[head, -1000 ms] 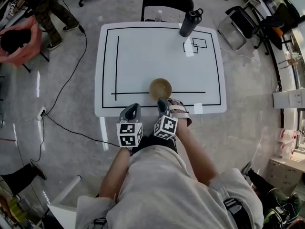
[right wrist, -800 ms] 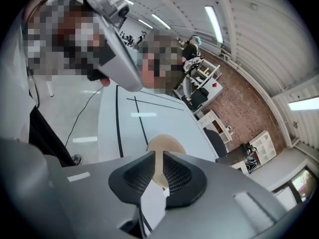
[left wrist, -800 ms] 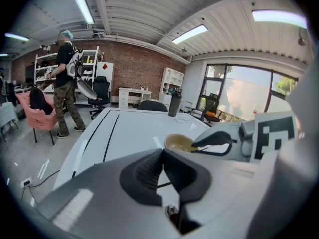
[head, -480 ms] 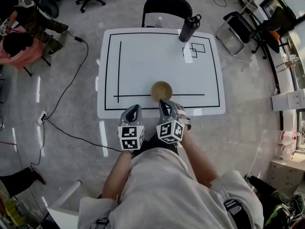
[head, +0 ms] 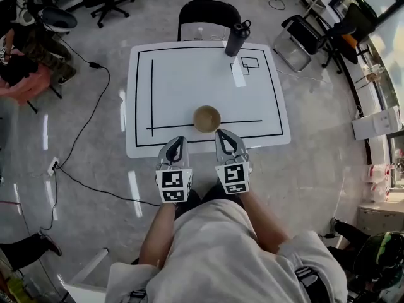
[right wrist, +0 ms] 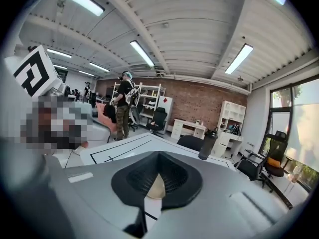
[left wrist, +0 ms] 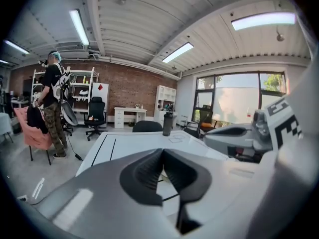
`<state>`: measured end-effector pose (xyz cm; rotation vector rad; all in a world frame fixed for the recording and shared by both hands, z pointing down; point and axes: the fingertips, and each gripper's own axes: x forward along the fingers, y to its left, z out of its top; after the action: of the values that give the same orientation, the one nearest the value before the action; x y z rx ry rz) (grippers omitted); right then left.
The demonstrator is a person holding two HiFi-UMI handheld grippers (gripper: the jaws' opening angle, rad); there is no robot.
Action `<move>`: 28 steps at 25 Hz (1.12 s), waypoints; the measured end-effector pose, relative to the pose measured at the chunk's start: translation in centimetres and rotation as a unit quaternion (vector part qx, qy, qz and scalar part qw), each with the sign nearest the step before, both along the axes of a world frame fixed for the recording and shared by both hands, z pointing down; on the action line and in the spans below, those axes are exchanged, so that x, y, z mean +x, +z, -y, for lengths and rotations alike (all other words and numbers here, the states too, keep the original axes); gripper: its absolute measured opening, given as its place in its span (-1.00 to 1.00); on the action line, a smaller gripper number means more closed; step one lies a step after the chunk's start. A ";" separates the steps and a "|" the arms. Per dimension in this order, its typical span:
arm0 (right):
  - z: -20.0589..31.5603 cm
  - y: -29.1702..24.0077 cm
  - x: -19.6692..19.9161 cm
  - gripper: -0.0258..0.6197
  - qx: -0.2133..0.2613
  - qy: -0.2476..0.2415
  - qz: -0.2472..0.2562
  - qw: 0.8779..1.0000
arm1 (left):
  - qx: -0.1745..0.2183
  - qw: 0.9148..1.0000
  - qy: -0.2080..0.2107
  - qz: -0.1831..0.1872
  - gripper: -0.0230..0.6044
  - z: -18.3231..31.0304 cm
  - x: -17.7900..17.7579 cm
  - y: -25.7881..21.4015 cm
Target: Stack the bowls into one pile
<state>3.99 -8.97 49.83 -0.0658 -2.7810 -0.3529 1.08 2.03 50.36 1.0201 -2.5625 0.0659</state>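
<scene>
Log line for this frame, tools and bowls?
left tool: shut, empty | right tool: shut, empty | bowls: one pile on table, clear of both tools

Bright, even light from ceiling tubes [right wrist: 144,54]; glare streaks on floor [head: 134,194]; fisheye edges, dark vignette corners.

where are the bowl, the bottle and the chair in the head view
bowl [head: 206,118], head view, middle of its inside
bottle [head: 236,40], head view, its dark body
chair [head: 208,10], head view, its black backrest
</scene>
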 end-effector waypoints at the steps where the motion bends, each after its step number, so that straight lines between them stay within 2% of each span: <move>1: 0.1 -0.7 0.3 -0.92 -0.005 -0.002 0.009 1.000 | 0.004 1.000 -0.001 0.005 -0.92 0.3 0.4 -0.6; 6: 1.1 -5.9 1.8 -0.92 -0.047 -0.027 0.078 0.995 | 0.013 0.999 -0.016 0.044 -0.92 1.7 1.5 -4.2; 10: 3.8 -8.8 4.3 -0.92 -0.066 -0.024 0.109 0.992 | 0.026 0.996 -0.040 0.072 -0.92 3.1 2.6 -6.6; 17: 8.1 -10.1 7.0 -0.92 -0.078 -0.035 0.107 0.991 | 0.022 0.994 -0.075 0.078 -0.92 5.8 4.6 -7.8; 28: 8.5 -10.3 8.3 -0.92 -0.077 -0.080 0.106 0.988 | 0.016 0.991 -0.098 0.085 -0.92 7.7 7.6 -8.6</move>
<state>12.32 -17.43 39.48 -0.3055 -3.0183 -0.1935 8.73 -5.62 41.80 0.8009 -2.8144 0.0613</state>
